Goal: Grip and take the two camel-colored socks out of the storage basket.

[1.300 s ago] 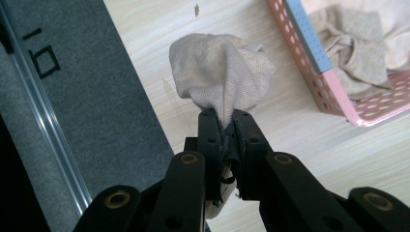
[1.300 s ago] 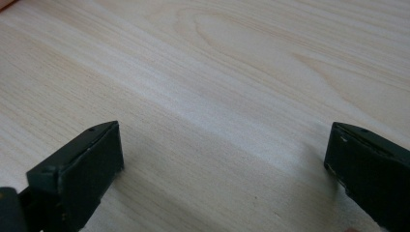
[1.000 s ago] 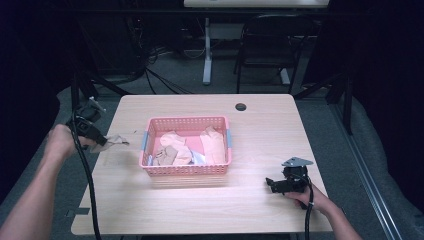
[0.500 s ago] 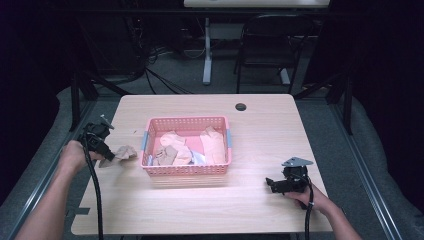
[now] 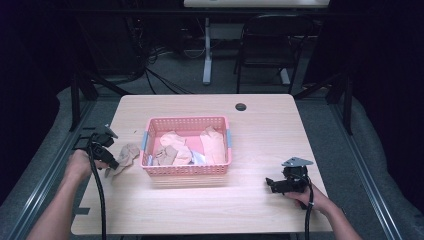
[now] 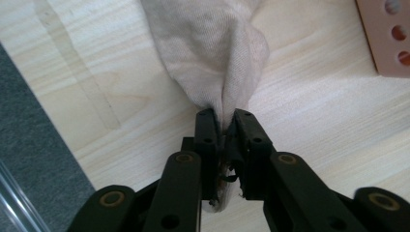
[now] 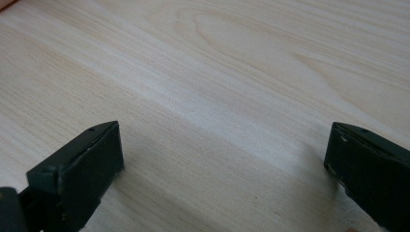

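In the high view I see my left gripper (image 5: 102, 150) at the left edge of the frame, low over the wooden table (image 5: 260, 210), with a beige sock (image 5: 124, 157) lying crumpled on the tabletop right against its tip, just left of the pink basket (image 5: 186, 171). The basket sits at the centre of the frame and holds a heap of pale pink, beige and light blue socks. My right gripper (image 5: 272, 184) rests at the lower right of the frame, well apart from the basket, its grey three-cornered plate on top and its tip pointing left. A small dark round hole (image 5: 241, 106) marks the table near its far edge

In the left gripper view the two black jaws rise from the bottom centre and pinch a fold of the sock (image 6: 212, 53) between them; the jaws have just been opening slightly, yet the cloth is caught between the pads. The rest of the sock spreads up to the top centre of the frame, lying on the wood. A corner of the basket (image 6: 387, 38) shows at the upper right, and grey floor at the lower left

In the right gripper view the jaws stand spread wide, one at the lower left and one at the lower right, with bare table (image 7: 217, 96) between them
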A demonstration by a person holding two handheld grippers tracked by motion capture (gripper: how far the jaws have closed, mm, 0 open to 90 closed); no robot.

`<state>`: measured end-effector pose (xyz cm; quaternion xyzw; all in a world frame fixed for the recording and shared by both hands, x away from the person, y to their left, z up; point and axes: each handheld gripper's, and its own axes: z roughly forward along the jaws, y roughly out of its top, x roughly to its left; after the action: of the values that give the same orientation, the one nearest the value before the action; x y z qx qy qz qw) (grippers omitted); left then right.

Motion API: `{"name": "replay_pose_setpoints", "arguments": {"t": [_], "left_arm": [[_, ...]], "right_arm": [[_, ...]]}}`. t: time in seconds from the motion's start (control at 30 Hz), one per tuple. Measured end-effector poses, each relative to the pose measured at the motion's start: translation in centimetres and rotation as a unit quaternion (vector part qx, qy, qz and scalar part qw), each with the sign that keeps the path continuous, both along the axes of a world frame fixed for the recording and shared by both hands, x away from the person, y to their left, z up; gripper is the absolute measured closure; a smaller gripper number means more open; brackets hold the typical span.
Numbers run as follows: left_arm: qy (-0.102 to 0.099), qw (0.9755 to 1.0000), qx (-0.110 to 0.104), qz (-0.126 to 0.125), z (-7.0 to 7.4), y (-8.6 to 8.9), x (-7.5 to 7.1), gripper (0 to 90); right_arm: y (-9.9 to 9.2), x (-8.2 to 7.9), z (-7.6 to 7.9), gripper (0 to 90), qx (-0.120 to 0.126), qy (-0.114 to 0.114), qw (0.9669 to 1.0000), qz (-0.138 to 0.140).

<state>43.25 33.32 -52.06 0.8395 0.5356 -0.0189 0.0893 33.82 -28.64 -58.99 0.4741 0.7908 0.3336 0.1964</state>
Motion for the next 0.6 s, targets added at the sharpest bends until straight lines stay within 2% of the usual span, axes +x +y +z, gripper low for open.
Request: {"name": "replay_pose_setpoints", "arguments": {"t": [0.03, 0.07, 0.1, 0.13, 0.2, 0.23, 0.33, 0.4, 0.5, 0.6], "left_arm": [[0.002, 1.0, -0.004, 0.0, 0.1, 0.0, 0.0, 74.7], [0.001, 0.9999, -0.006, 0.01, 0.4, 0.1, 0.1, 68.5], [-0.001, 0.9999, -0.006, 0.015, 0.7, 0.2, 0.2, 53.8], [0.0, 0.9998, -0.01, 0.019, 1.1, 0.2, 0.2, 49.2], [-0.007, 0.9996, -0.015, 0.023, 1.9, 0.2, 0.2, 32.4], [-0.012, 0.9996, -0.016, 0.021, 2.4, 0.1, 0.2, 26.9], [-0.018, 0.9995, -0.017, 0.02, 3.8, -0.1, 0.3, 15.3], [-0.023, 0.9992, -0.022, 0.022, 4.8, -0.2, 0.3, 12.5], [-0.027, 0.9993, -0.017, 0.021, 6.1, -0.3, 0.5, 2.1], [-0.04, 0.9989, -0.014, 0.018, 7.7, -0.6, 0.7, 0.0]], "right_arm": [[0.0, 0.0, 0.0, 0.0, 0.0, 0.0, 1.0, 0.0], [0.0, 0.0, 0.0, 0.0, 0.0, 0.0, 1.0, 0.0], [0.0, 0.0, 0.0, 0.0, 0.0, 0.0, 1.0, 0.0], [0.0, 0.0, 0.0, 0.0, 0.0, 0.0, 1.0, 0.0], [0.0, 0.0, 0.0, 0.0, 0.0, 0.0, 1.0, 0.0], [0.0, 0.0, 0.0, 0.0, 0.0, 0.0, 1.0, 0.0], [0.0, 0.0, 0.0, 0.0, 0.0, 0.0, 1.0, 0.0], [0.0, 0.0, 0.0, 0.0, 0.0, 0.0, 1.0, 0.0], [0.0, 0.0, 0.0, 0.0, 0.0, 0.0, 1.0, 0.0], [0.0, 0.0, 0.0, 0.0, 0.0, 0.0, 1.0, 0.0]]}}
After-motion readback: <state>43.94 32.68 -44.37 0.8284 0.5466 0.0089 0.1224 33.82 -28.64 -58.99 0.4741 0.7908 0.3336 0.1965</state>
